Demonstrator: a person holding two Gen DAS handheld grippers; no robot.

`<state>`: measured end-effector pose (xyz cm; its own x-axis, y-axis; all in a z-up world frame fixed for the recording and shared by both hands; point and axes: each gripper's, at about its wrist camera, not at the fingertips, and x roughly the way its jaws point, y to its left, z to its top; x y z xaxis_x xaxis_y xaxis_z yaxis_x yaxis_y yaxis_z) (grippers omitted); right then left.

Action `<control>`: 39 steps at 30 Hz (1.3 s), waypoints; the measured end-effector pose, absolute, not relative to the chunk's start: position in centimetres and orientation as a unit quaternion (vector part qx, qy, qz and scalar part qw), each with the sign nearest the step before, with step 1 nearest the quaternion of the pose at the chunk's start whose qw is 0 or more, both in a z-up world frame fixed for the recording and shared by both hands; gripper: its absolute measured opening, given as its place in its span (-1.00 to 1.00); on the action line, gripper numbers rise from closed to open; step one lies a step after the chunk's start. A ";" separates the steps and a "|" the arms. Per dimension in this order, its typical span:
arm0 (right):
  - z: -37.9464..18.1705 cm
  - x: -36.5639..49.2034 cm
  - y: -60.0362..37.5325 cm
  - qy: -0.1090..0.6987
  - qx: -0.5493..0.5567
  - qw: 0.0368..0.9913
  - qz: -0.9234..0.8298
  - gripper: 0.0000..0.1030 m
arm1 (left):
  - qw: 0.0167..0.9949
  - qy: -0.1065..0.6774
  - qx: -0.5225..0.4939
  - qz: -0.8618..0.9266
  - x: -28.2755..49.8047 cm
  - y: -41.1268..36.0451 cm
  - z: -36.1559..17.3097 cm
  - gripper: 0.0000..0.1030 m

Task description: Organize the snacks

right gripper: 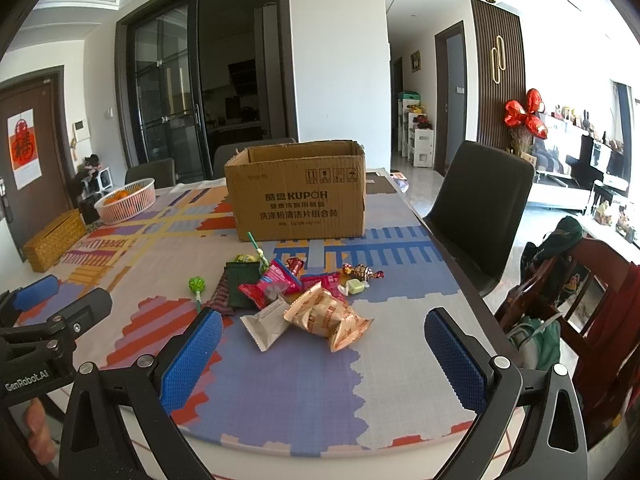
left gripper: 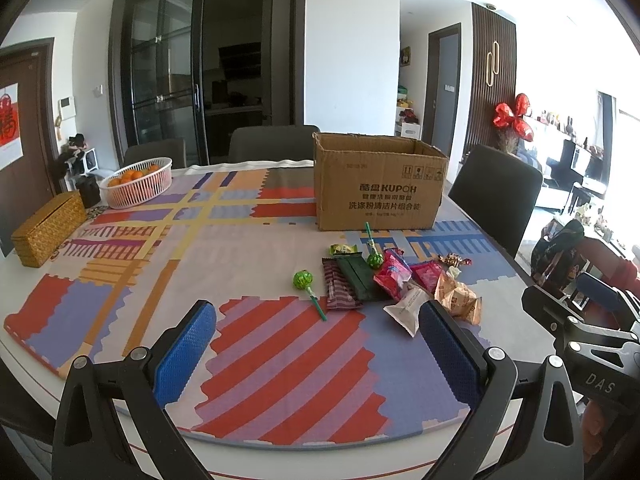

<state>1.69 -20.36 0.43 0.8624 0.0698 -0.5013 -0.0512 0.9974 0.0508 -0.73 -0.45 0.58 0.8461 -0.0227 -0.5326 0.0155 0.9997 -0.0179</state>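
Observation:
A pile of wrapped snacks lies on the patterned table mat. It holds a green lollipop, a dark green packet, red packets and beige packets. An open cardboard box stands behind the pile. My left gripper is open and empty, near the front edge, short of the pile. My right gripper is open and empty, just in front of the beige packets.
A white basket of oranges and a woven box sit at the far left. Dark chairs stand around the table. A red wooden chair with bags is at the right.

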 end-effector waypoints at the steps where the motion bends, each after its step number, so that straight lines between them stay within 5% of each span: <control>1: 0.4 1.7 -20.4 0.260 0.018 0.965 0.031 0.99 | 0.961 0.278 -0.007 -0.011 -0.7 -0.6 0.5 1.00; 21: -0.6 2.2 -20.4 0.276 0.004 0.960 0.044 0.99 | 0.953 0.297 0.033 -0.048 1.4 -2.2 -0.9 0.99; 39: -4.7 11.4 -21.1 0.368 -0.087 0.918 0.124 0.82 | 0.911 0.347 0.104 -0.199 9.0 -6.6 -4.5 0.37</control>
<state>11.39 -21.08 -4.68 0.6988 0.1637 -0.6963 -0.2915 0.9542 -0.0682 9.05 -6.58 -4.53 0.6804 -0.2906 -0.6727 0.4343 0.8994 0.0507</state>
